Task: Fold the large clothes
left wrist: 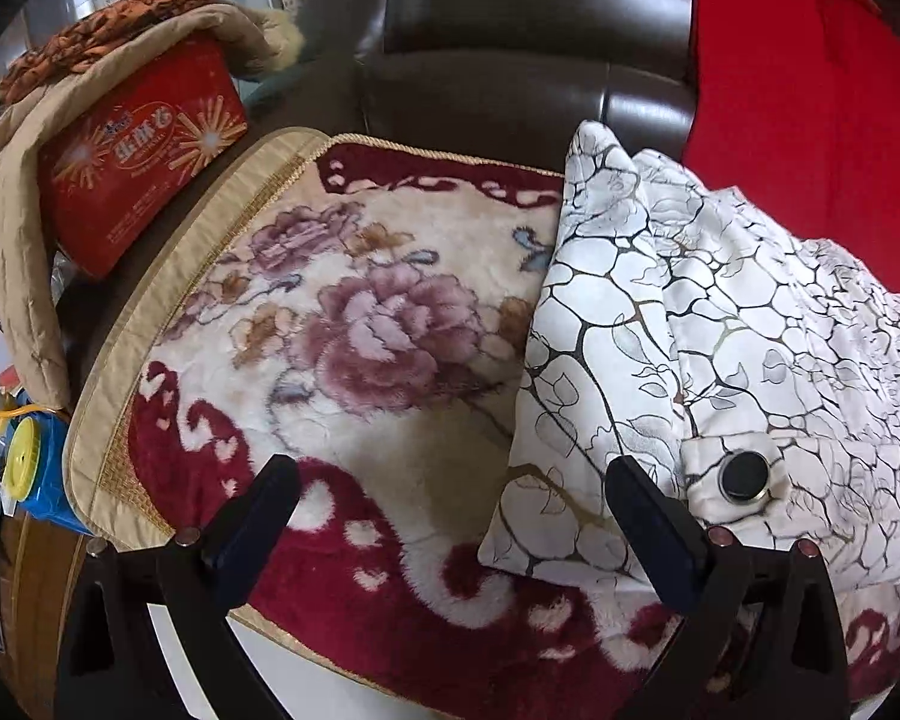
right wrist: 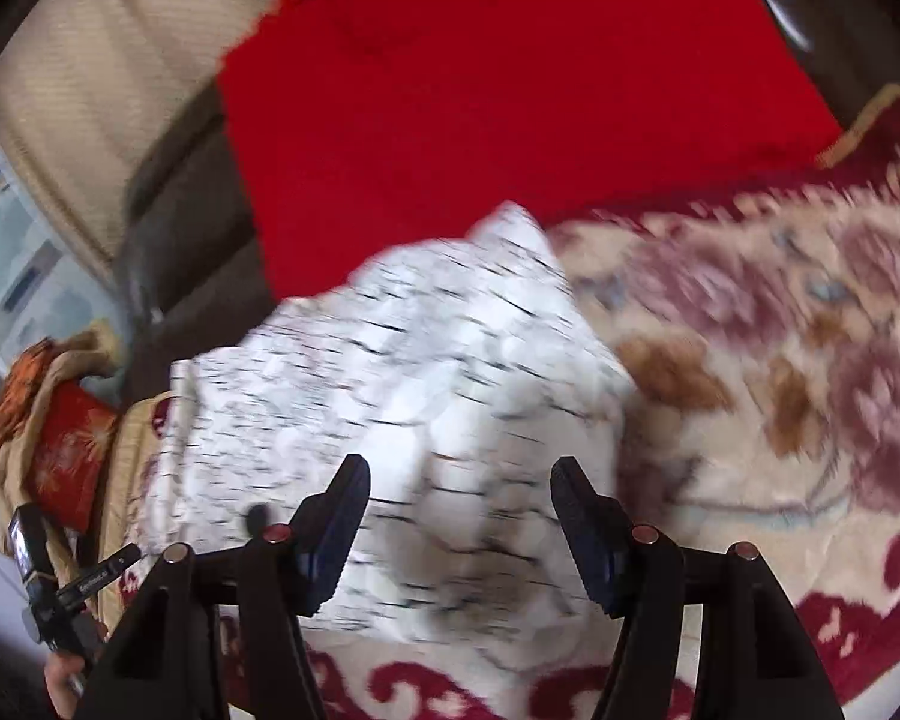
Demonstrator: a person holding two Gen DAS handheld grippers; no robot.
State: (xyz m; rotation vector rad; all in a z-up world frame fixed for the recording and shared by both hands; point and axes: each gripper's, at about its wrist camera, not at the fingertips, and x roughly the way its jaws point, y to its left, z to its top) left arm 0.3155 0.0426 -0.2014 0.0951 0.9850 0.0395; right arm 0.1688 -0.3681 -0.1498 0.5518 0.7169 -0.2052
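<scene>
From my left wrist camera, my left gripper (left wrist: 450, 486) hangs with its jaws wide apart and empty above the floral blanket (left wrist: 354, 324); the white crackle-print garment (left wrist: 720, 348) lies bunched on the blanket at the right, its black snap button (left wrist: 746, 476) just beside my right finger. From my right wrist camera, which is blurred, my right gripper (right wrist: 459, 492) stands apart over that garment (right wrist: 390, 372), seemingly not pinching it, with red cloth (right wrist: 510, 90) behind.

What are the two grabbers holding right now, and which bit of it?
Nothing. The left gripper is wide open over the flowery blanket, beside the white patterned garment. The right gripper is open above that garment, its fingers not pinching it.
</scene>
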